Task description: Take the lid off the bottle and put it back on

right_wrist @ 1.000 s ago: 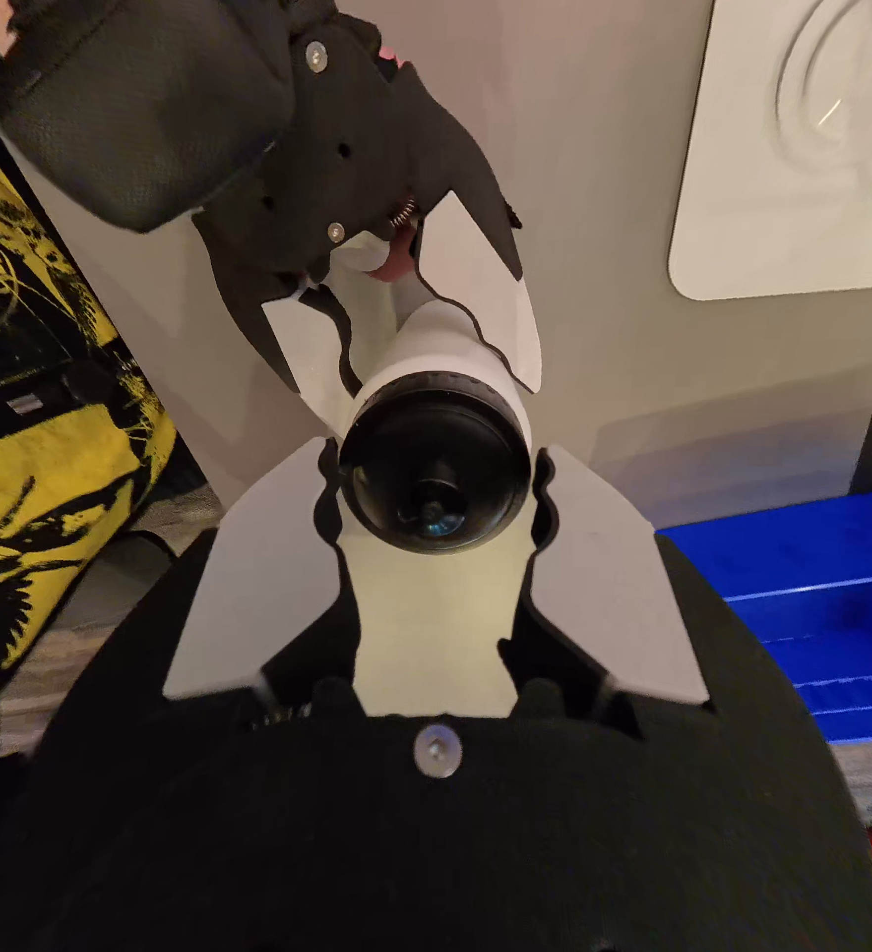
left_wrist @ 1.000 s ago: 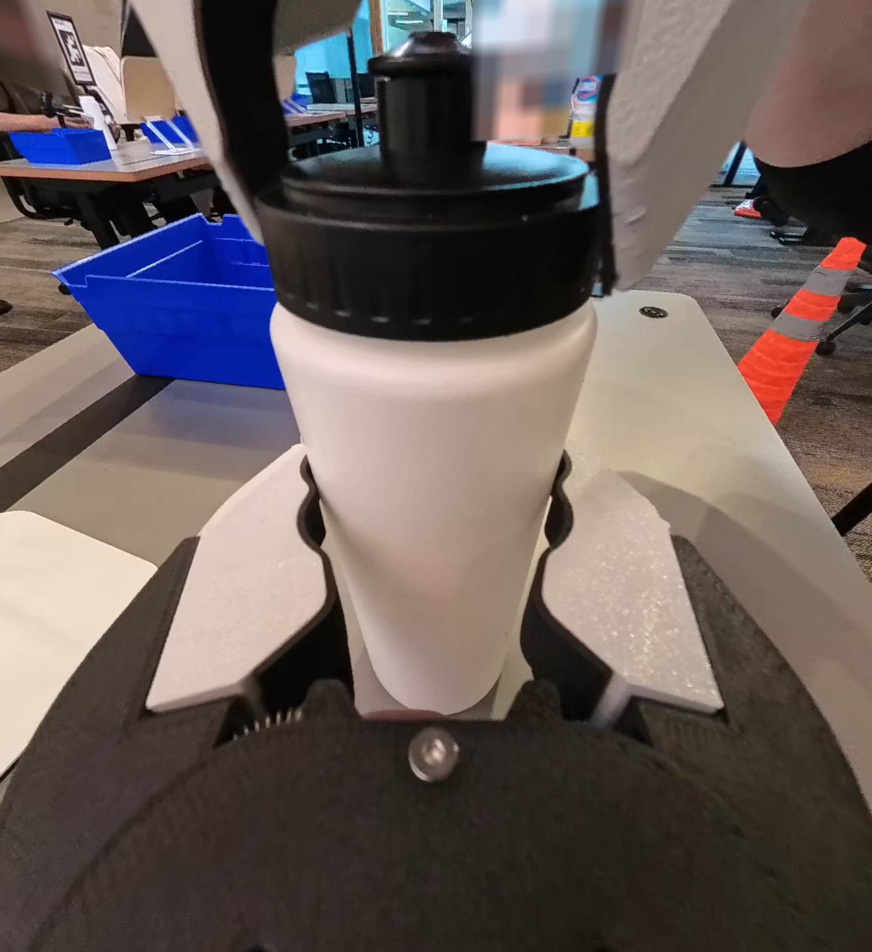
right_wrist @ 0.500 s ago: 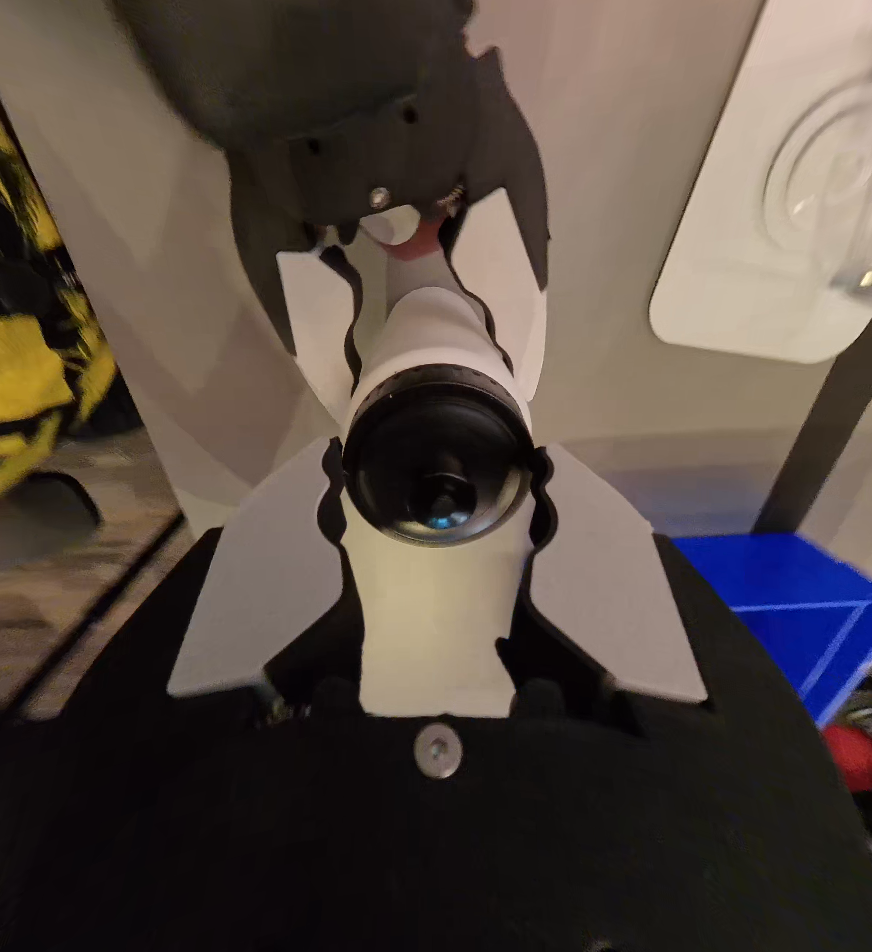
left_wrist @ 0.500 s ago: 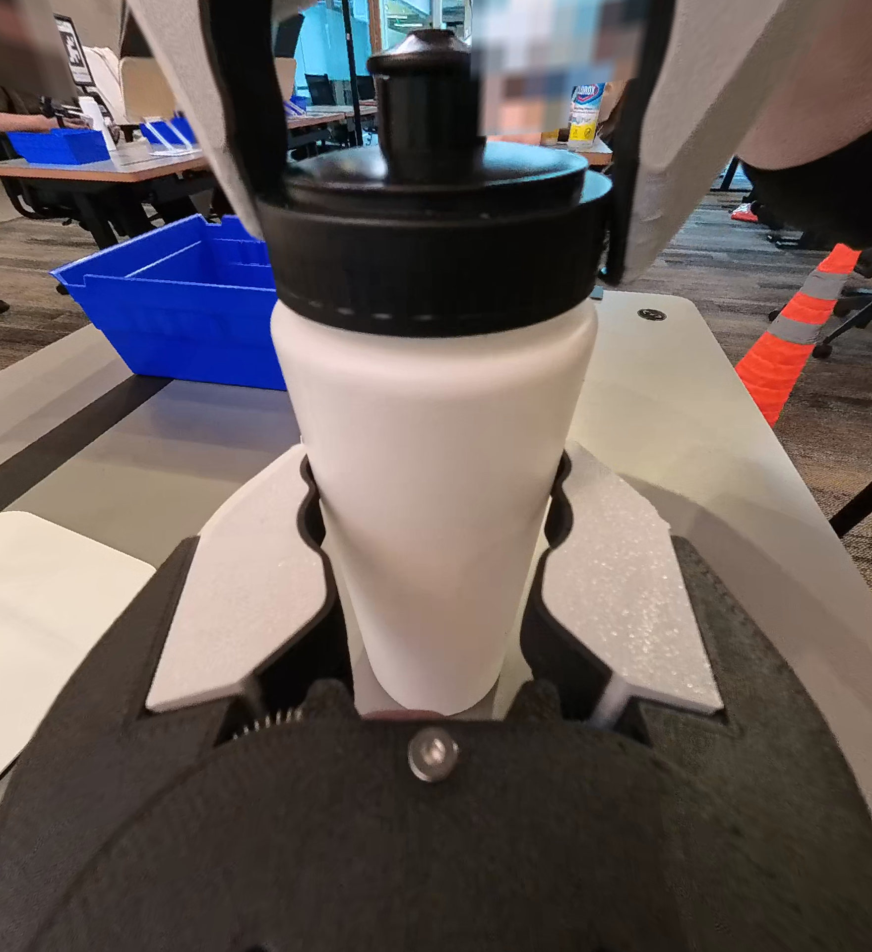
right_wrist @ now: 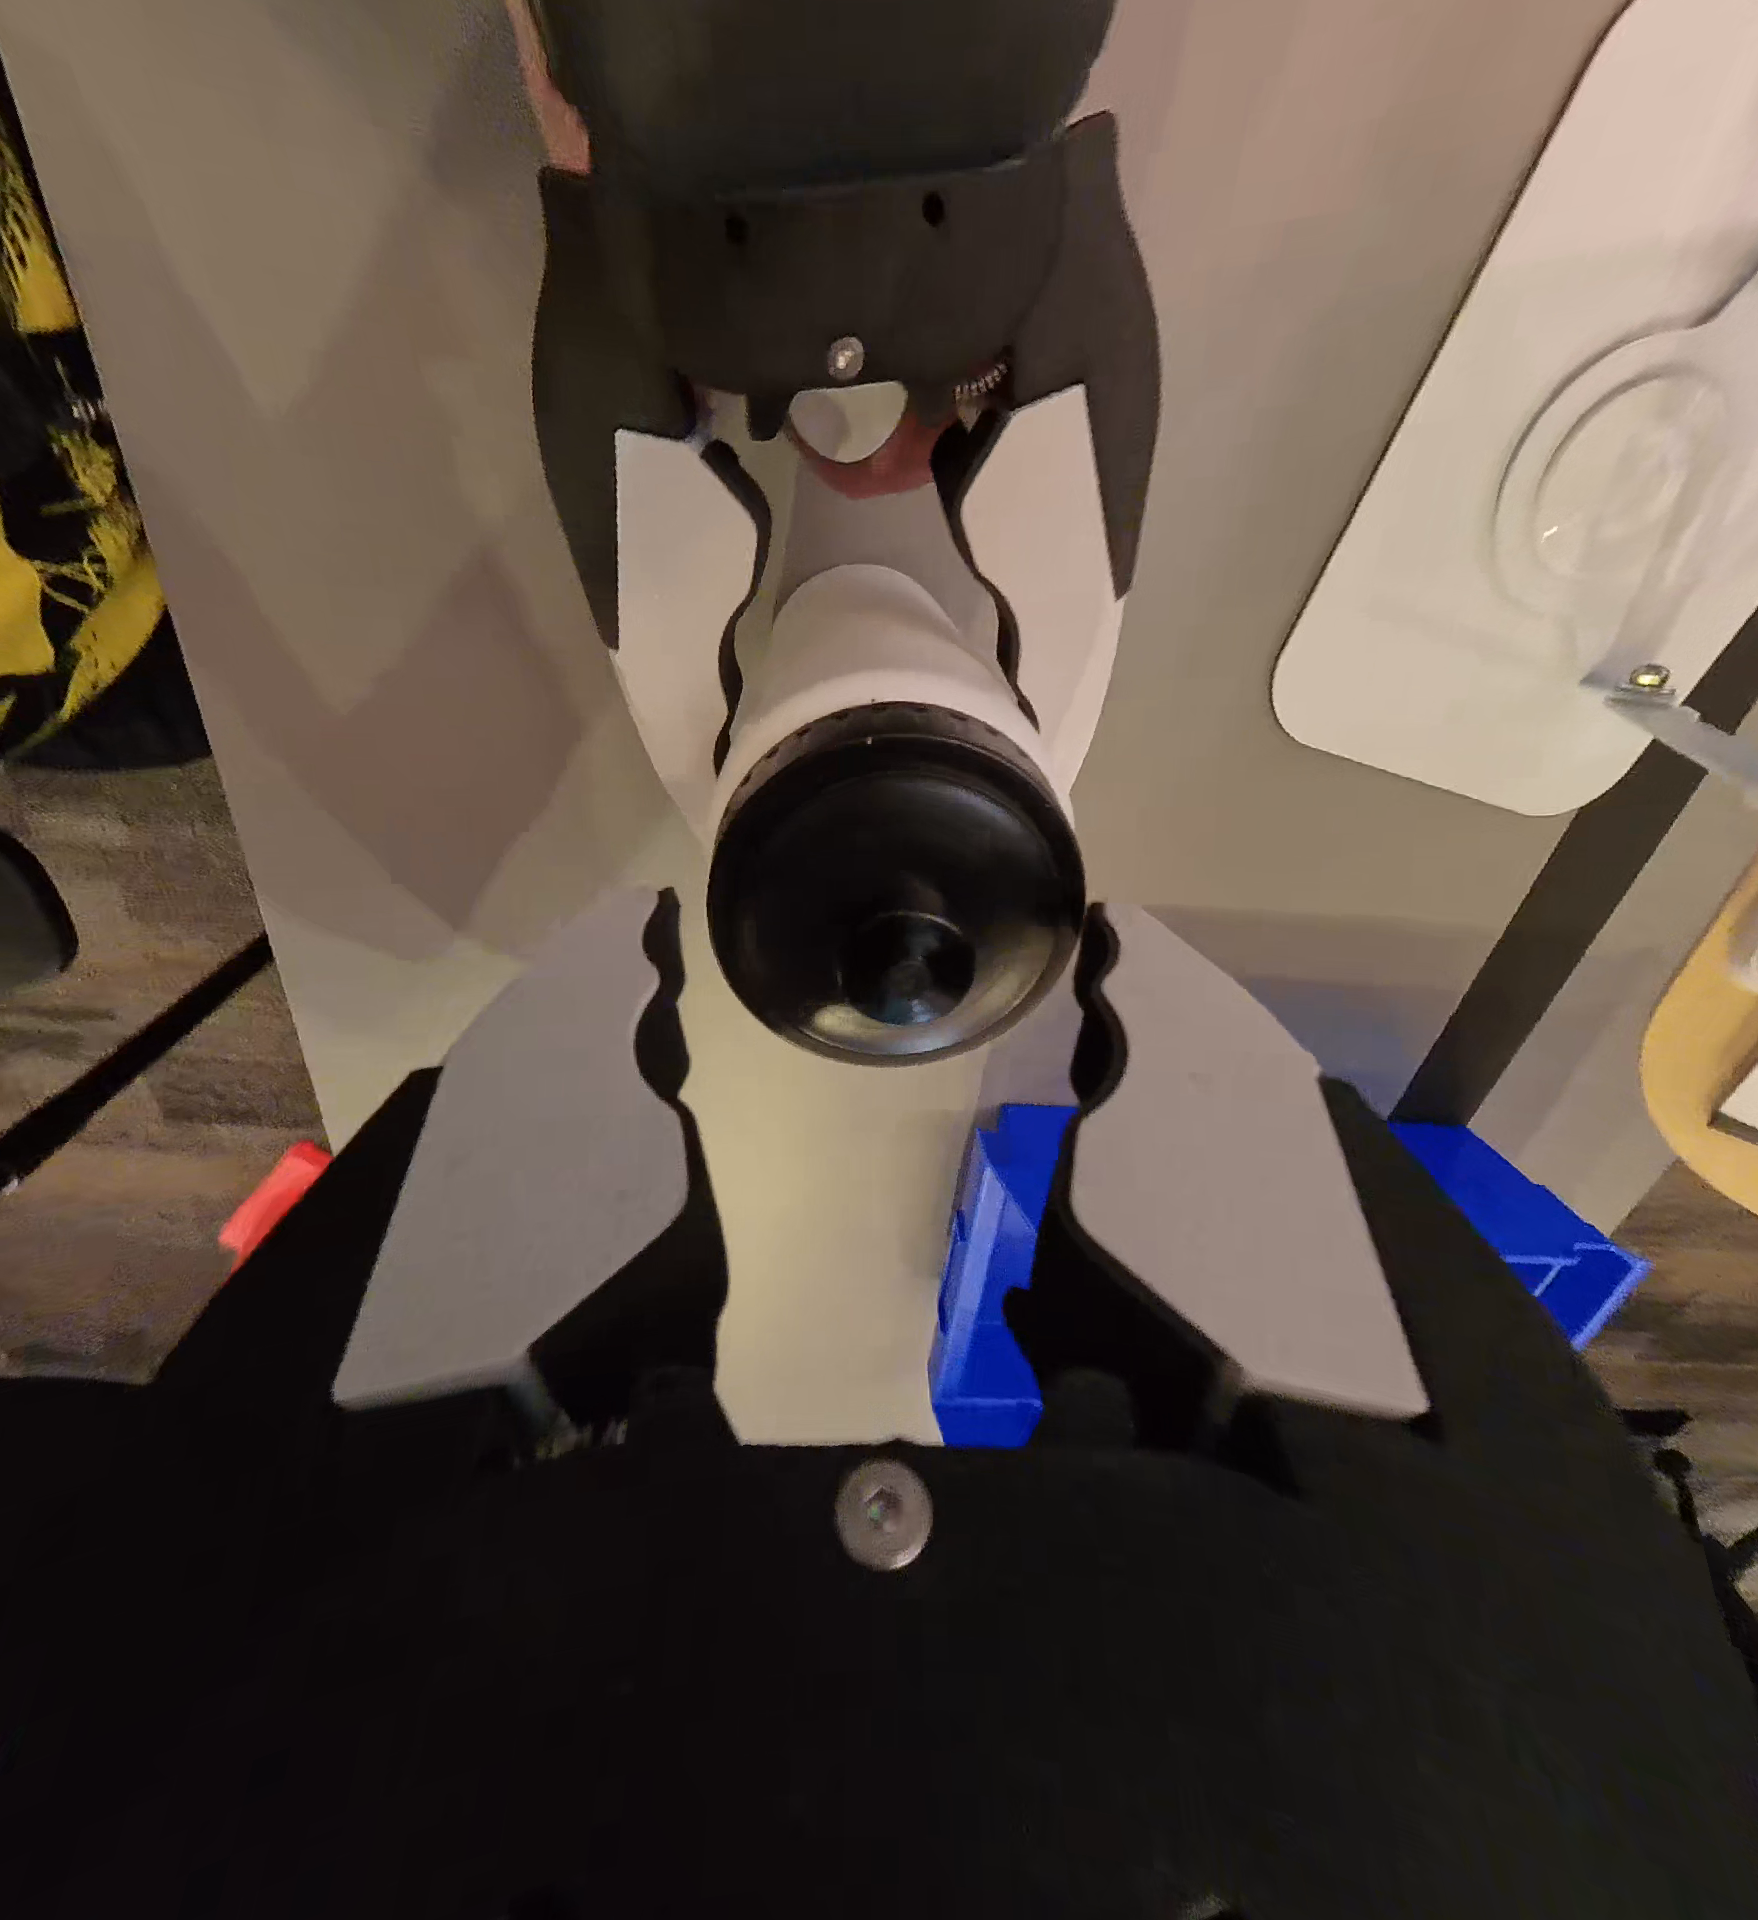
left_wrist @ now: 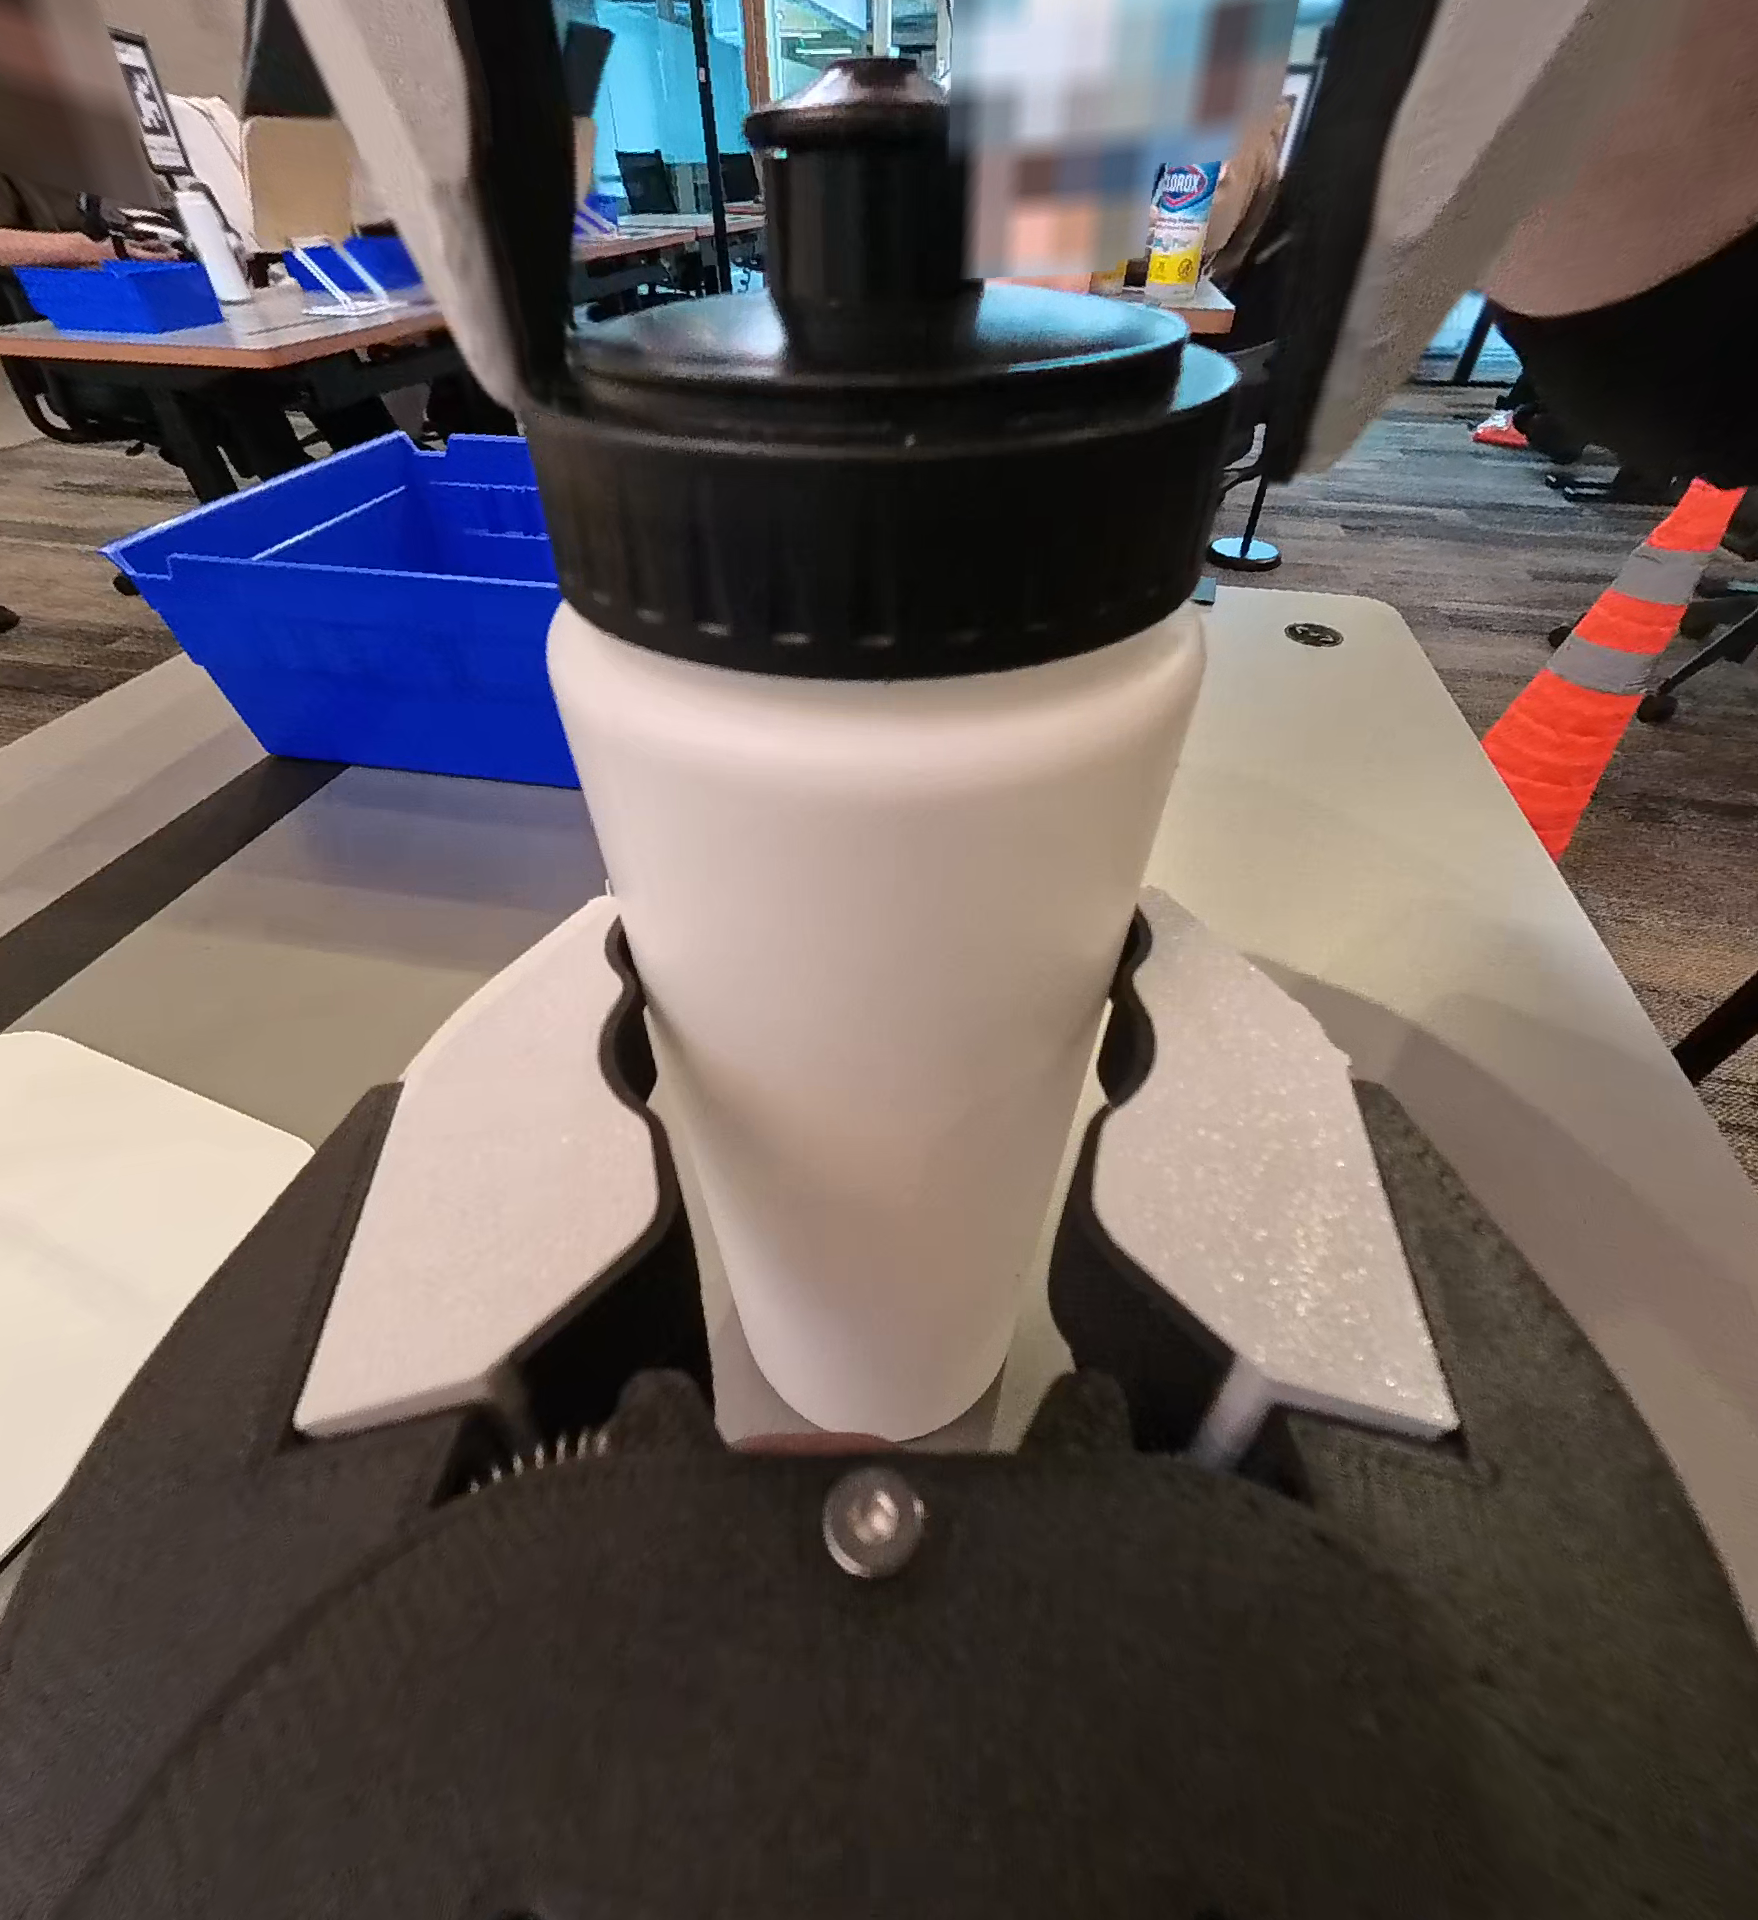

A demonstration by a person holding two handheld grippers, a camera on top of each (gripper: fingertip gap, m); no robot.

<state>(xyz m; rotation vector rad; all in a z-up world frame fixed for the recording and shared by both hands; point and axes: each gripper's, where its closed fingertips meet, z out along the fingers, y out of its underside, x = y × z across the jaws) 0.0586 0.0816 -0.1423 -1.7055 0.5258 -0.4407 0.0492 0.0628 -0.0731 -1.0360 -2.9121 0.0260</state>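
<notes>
Left tongs (left_wrist: 875, 1049) clench the white bottle (left_wrist: 875, 935), upright above the tabletop (left_wrist: 1374, 831) near the blue bin (left_wrist: 355, 644) at its far edge. Right tongs (right_wrist: 880, 997) straddle the black lid (left_wrist: 875, 520) from above — parted, apparently not gripping. The lid sits on the neck; whether unscrewing or re-tightening, I cannot tell.

White bottle (left_wrist: 875, 935), ribbed black lid (left_wrist: 875, 520), blue bin (left_wrist: 355, 634)

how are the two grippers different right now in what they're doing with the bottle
The left gripper is shut on the white bottle low on its body; the right gripper stands open around the black lid, fingers clear of it. Left comes in from the side, right from above. Both have white fingers on black bodies.
</notes>
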